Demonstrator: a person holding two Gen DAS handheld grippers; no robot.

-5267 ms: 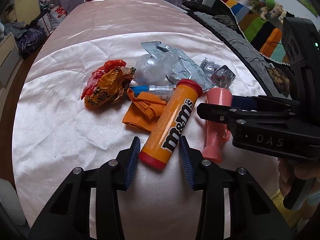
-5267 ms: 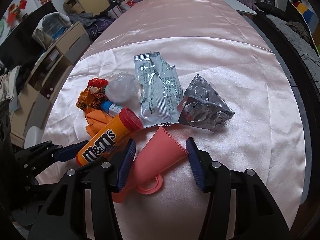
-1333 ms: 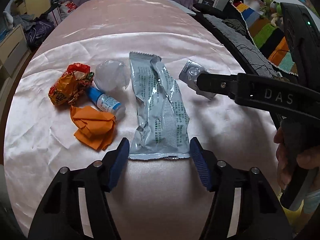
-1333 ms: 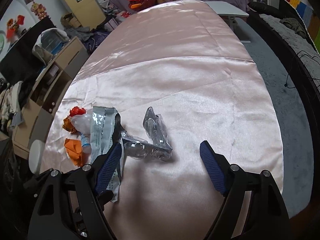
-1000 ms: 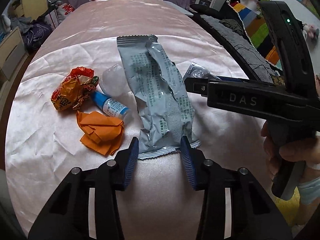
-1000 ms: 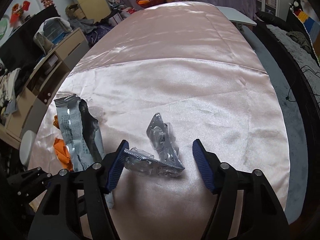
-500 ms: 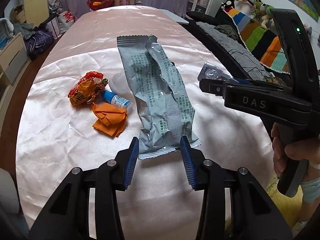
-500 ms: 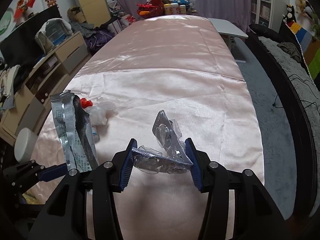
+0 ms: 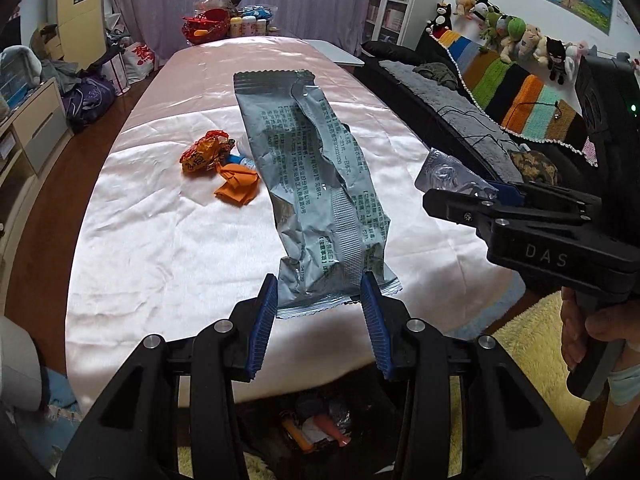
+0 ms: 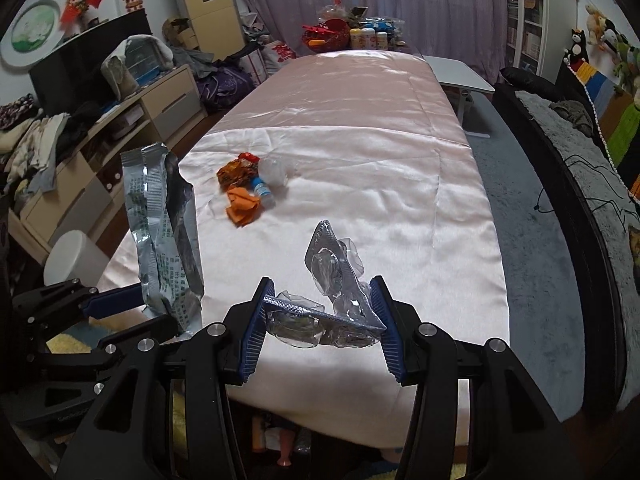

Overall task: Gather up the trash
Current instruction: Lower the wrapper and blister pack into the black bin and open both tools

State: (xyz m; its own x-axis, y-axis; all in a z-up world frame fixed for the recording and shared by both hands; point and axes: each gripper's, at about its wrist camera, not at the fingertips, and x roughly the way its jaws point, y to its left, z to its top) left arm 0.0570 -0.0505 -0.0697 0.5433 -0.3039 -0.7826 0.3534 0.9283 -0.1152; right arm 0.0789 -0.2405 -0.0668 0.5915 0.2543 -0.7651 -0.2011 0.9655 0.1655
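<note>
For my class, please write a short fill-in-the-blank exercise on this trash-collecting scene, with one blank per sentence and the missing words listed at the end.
1. The left gripper is shut on the long ____ foil wrapper.
2. The right gripper is shut on a clear plastic ____ pack.
3. The crumpled paper left on the pink sheet is ____ in colour.
4. The small bottle beside it has a ____ cap.

Missing words: silver; blister; orange; blue
</note>
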